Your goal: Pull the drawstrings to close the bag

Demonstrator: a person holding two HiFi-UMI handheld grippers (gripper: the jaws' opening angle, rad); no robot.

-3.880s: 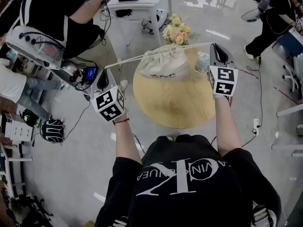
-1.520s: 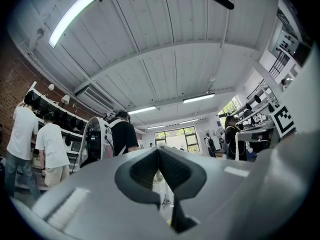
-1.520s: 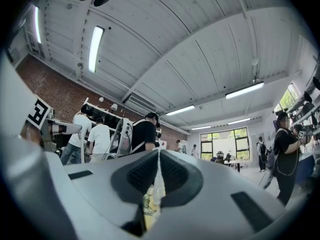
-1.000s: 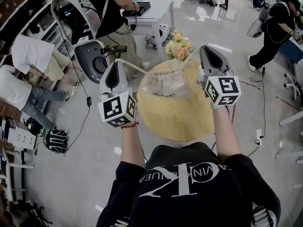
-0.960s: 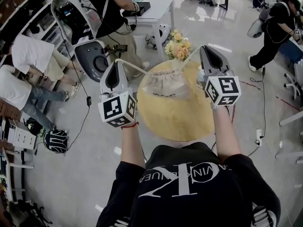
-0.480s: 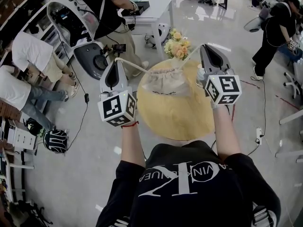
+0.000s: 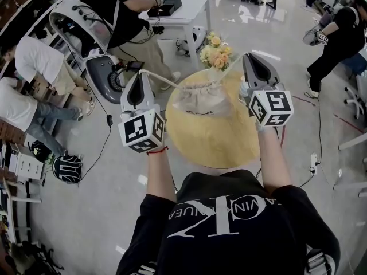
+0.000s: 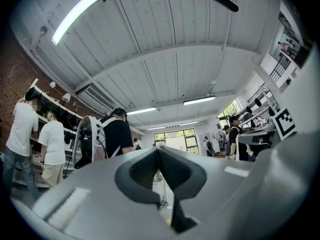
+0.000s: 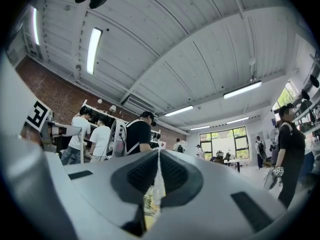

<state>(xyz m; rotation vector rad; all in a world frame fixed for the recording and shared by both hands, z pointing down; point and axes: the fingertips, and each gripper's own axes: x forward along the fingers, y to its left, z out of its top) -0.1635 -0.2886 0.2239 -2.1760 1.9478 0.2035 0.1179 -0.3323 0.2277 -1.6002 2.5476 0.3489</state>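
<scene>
Now the pull itself is in hand: the left tongs [image 7: 139, 74] are pinched together on the left drawstring [image 7: 161, 78], and the right tongs [image 7: 248, 56] are pinched together on the right drawstring [image 7: 230, 70], each cord showing as a pale strip between the pads in its own gripper view. The bag [image 7: 199, 99] sits between the two tongs and below them on the round table [image 7: 212, 145], each cord running taut from its mouth up and outward to one tip. That mouth looks puckered and nearly drawn shut, so I judge the task to be close to done. What the next move calls for, as I read it, is an even spread of the two tongs away from each other with the pinch kept firm, so neither cord slips and the bag is not dragged sideways. Counted: one bag, two drawstrings, two tongs, one table, one bunch of flowers [image 7: 215, 50] just beyond the bag, and at least four other people around the room.
</scene>
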